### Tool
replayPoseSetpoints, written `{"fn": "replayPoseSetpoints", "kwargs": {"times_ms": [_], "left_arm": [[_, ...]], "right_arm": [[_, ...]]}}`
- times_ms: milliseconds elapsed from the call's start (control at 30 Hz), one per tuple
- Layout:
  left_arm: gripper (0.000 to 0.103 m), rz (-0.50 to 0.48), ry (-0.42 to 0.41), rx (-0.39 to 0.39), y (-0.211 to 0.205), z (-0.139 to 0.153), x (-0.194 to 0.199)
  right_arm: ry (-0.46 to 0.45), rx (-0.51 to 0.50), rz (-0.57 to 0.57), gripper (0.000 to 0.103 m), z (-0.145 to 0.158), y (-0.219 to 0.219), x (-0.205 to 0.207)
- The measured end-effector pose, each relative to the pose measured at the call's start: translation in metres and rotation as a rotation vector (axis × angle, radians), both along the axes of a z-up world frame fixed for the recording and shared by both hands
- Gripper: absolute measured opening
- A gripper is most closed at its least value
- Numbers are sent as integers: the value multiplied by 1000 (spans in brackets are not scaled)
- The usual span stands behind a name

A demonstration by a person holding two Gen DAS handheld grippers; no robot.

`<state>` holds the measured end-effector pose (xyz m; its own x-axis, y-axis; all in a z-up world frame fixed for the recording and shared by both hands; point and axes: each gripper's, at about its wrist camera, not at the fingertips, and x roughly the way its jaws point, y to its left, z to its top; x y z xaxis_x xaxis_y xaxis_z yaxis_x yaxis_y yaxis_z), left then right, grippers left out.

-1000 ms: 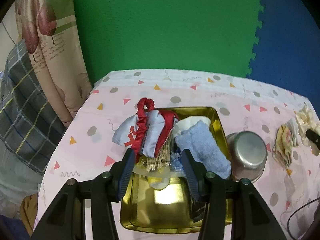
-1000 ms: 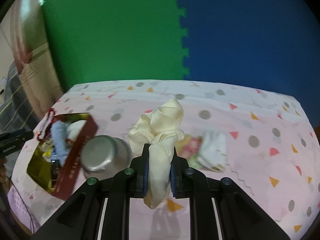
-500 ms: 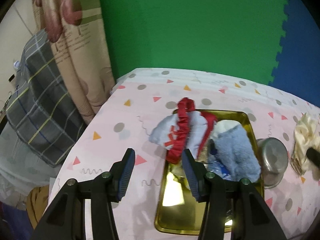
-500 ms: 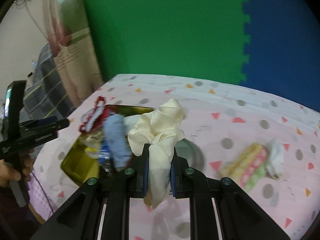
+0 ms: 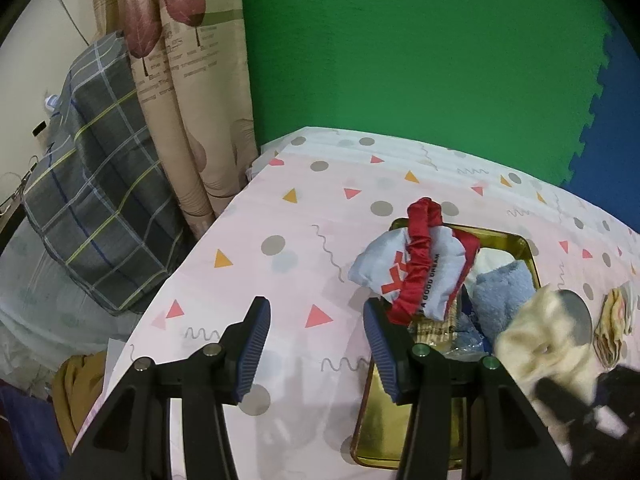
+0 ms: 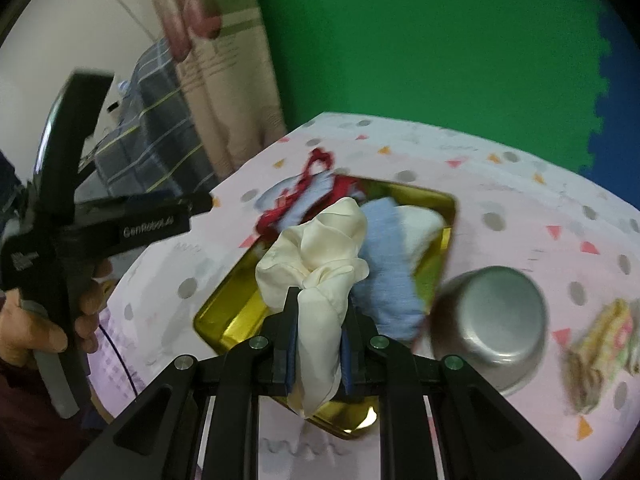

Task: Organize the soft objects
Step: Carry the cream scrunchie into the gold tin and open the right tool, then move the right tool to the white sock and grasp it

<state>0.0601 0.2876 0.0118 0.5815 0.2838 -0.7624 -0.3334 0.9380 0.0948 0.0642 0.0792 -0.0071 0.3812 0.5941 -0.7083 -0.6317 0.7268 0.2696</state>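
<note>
My right gripper (image 6: 319, 342) is shut on a cream satin cloth (image 6: 320, 252) and holds it above the near end of the gold tray (image 6: 224, 320). The tray holds a blue towel (image 6: 384, 264), a white cloth (image 6: 420, 220) and a pale blue pouch with a red scrunchie (image 6: 296, 200). In the left wrist view my left gripper (image 5: 316, 344) is open and empty over the tablecloth, left of the tray (image 5: 380, 432). The pouch (image 5: 416, 276), blue towel (image 5: 500, 292) and cream cloth (image 5: 540, 344) show there too.
An upturned steel bowl (image 6: 492, 316) sits right of the tray. A folded patterned cloth (image 6: 600, 344) lies further right. The pink tablecloth (image 5: 280, 260) ends at the left, with a curtain (image 5: 180, 80) and plaid bedding (image 5: 92, 180) beyond.
My right gripper has carried the cream cloth leftwards from beside the bowl to over the tray. My left gripper has drawn back to the left, off the tray.
</note>
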Motion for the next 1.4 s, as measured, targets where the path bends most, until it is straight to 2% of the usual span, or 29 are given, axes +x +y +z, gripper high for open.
{"fn": "replayPoseSetpoints", "kwargs": {"times_ms": [433,533,633,767,867,1100,1300,1400], "left_arm": [[50,-12,2,-7,-1,-1,0],[50,-19,5,-5,-4,-2,0],[50,-24,7,-5,-6,-3,1],[50,-26,11,-7,-8,-4,1],[50,-31,16,-6,-10,-5,2],[50,-52,28,7,-20,-10,3],[50,-83,34,16,-33,-12,5],[50,-103,38,23,-41,-14,6]], "right_arm": [[64,-49,75,17,-38,41,-3],[70,-54,74,23,-41,41,-4],[53,-55,61,40,-39,39,-4],[49,-38,43,42,-33,30,-4],[41,-27,24,50,-28,18,-5],[2,-23,-35,52,-12,-20,-6],[-14,-41,-174,52,-5,-82,10],[-24,-67,-286,52,-5,-128,23]]}}
